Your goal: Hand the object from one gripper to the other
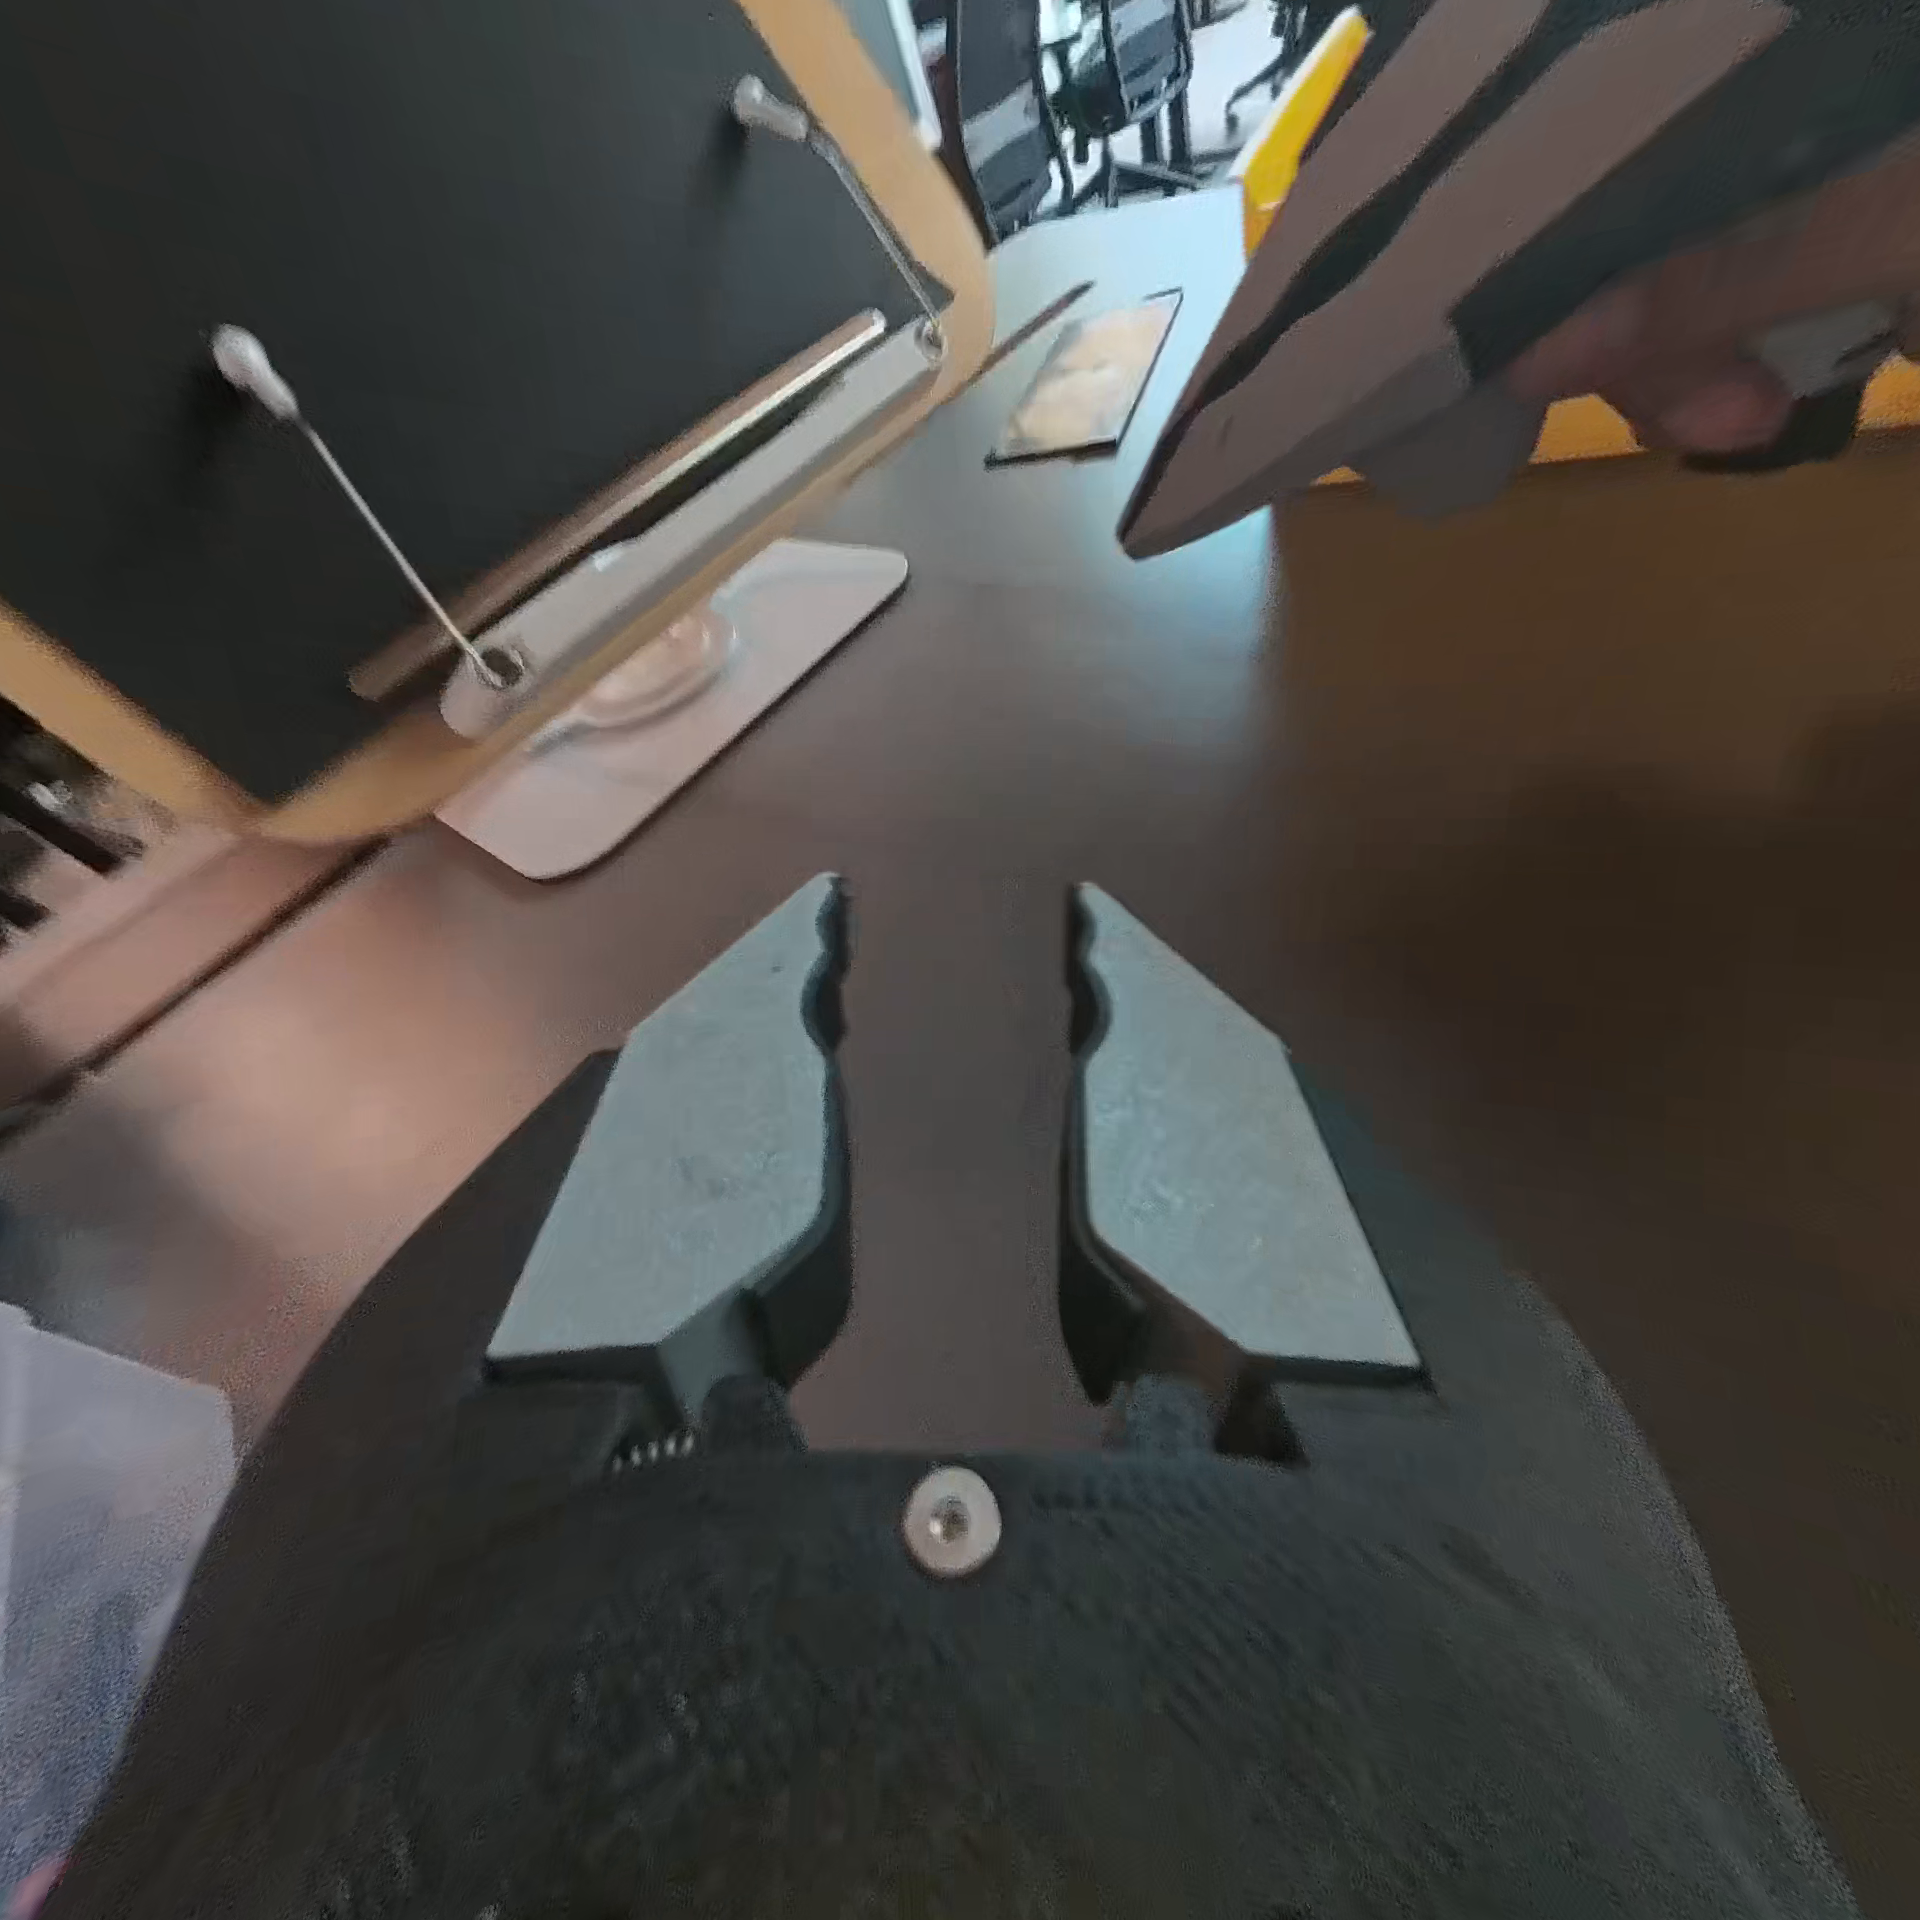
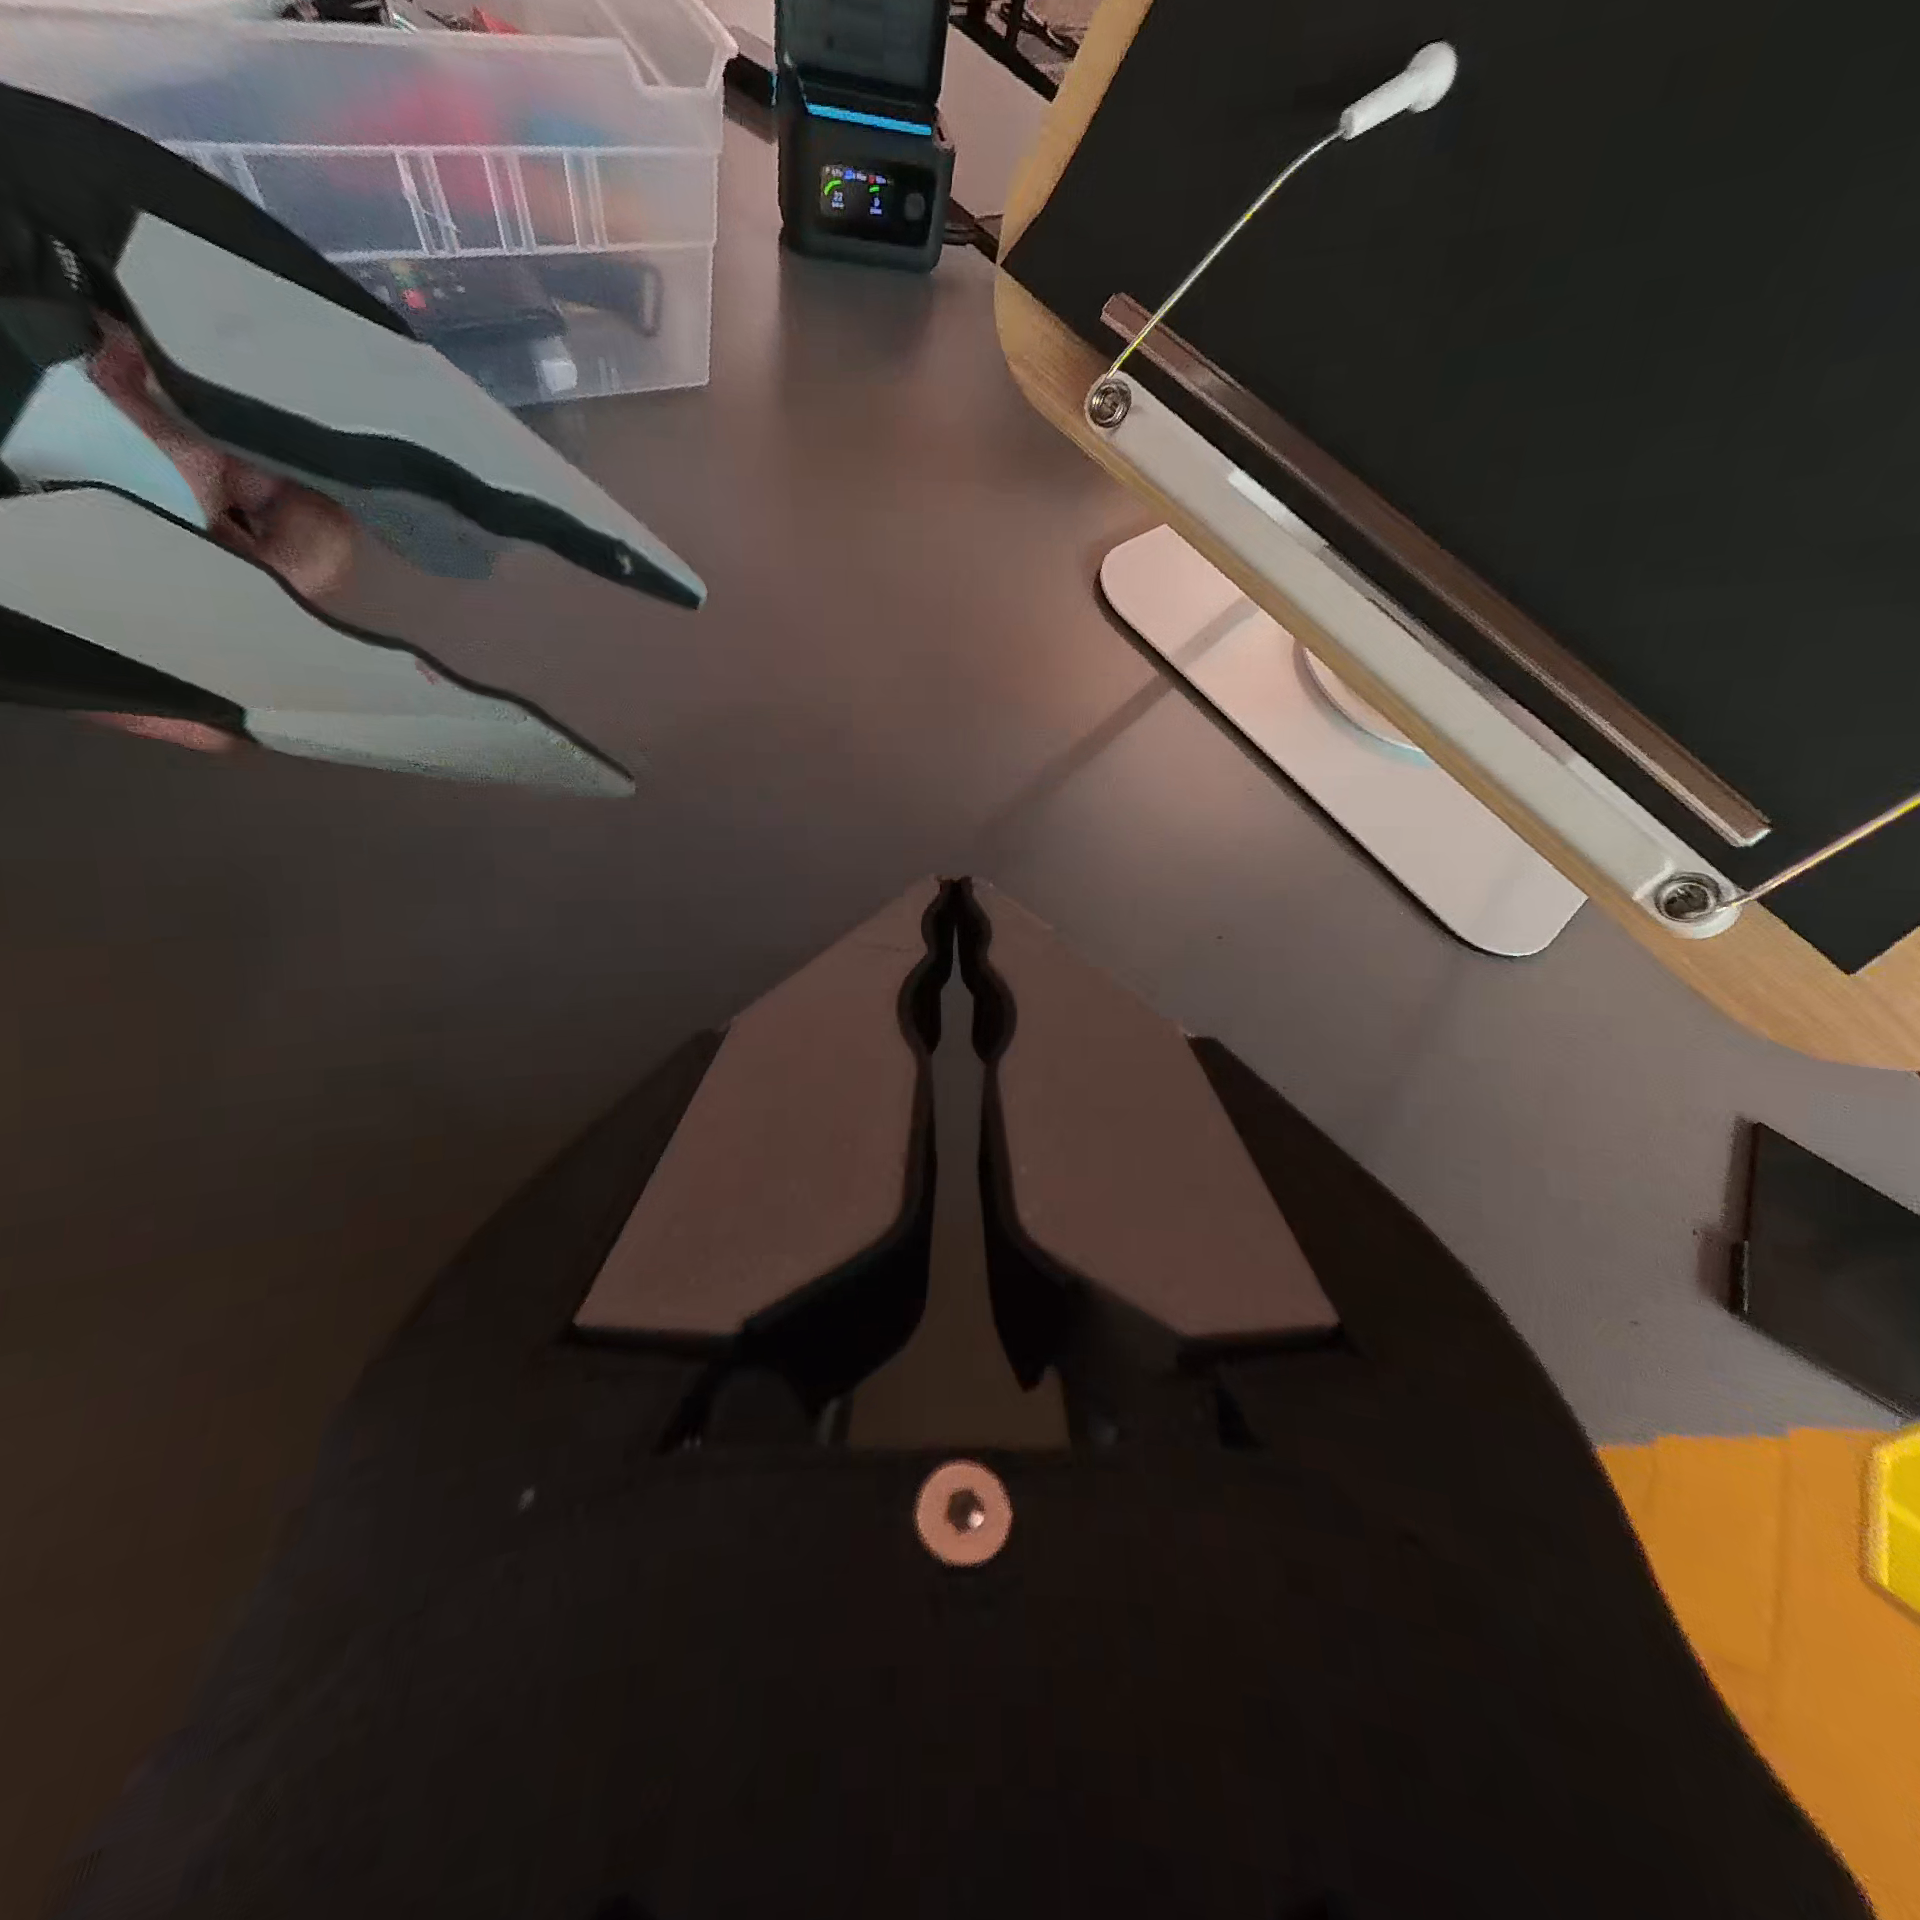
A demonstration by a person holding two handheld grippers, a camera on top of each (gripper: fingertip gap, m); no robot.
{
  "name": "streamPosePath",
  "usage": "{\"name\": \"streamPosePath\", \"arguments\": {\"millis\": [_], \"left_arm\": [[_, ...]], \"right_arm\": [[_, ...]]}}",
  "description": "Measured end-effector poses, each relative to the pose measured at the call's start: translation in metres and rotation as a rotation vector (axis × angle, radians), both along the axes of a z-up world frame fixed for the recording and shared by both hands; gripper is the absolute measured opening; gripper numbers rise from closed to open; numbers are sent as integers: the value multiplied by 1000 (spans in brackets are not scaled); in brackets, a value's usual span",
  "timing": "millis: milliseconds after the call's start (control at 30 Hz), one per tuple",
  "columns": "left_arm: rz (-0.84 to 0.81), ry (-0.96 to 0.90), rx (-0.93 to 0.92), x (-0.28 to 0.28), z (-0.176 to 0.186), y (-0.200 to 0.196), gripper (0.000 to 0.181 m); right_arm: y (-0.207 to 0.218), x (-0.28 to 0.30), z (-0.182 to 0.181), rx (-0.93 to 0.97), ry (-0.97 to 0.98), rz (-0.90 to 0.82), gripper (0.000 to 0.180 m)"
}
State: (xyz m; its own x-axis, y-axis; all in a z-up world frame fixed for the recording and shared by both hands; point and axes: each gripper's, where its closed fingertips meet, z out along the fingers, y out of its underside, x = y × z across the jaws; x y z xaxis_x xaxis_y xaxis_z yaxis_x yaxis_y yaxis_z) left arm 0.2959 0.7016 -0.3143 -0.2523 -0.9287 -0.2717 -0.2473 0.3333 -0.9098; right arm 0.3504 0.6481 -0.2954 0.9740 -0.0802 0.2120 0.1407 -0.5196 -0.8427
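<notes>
My left tongs [image 1: 956, 914] hang over the dark desk [image 1: 1039, 727], fingers spread wide, nothing between them. My right tongs [image 2: 954, 885] are pinched tip to tip, also empty. I can't spot the object to hand over in either view. The book stand [image 2: 1507, 312] sits tilted beyond both tongs, a clear storage bin [image 2: 468, 208] farther back.

A dark table [image 2: 831, 644] with desk clutter around its edges.
A wood-edged book stand [image 1: 436, 343] sits on a pale base plate [image 1: 727, 665]; a clear plastic bin [image 2: 468, 208] stands beside a small black device with a lit screen [image 2: 868, 197], and a dark flat card [image 1: 1091, 384] lies farther off.
</notes>
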Motion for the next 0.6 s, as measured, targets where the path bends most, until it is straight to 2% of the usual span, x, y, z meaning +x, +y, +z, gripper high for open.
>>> {"name": "streamPosePath", "arguments": {"millis": [100, 167, 267, 367, 433, 533, 600], "left_arm": [[28, 94, -117, -9, -7, -4, 55], [28, 141, -206, -23, -5, -9, 54], [14, 181, -361, -51, 13, -10, 51], [14, 194, -500, -84, 47, 4, 62], [57, 146, -514, -105, 79, 30, 73], [313, 96, -345, -137, 109, 109, 60], [474, 175, -230, -158, 104, 162, 53]], "right_arm": [[1, 3, -7, -25, -26, -9, 0], [3, 2, -13, -42, -11, -3, 0], [7, -2, -22, -61, 23, 17, 0], [10, -7, -28, -79, 28, 33, 0], [11, -9, -30, -85, 26, 41, 0], [13, -12, -32, -86, 31, 52, 0], [15, -14, -33, -90, 30, 59, 0]]}}
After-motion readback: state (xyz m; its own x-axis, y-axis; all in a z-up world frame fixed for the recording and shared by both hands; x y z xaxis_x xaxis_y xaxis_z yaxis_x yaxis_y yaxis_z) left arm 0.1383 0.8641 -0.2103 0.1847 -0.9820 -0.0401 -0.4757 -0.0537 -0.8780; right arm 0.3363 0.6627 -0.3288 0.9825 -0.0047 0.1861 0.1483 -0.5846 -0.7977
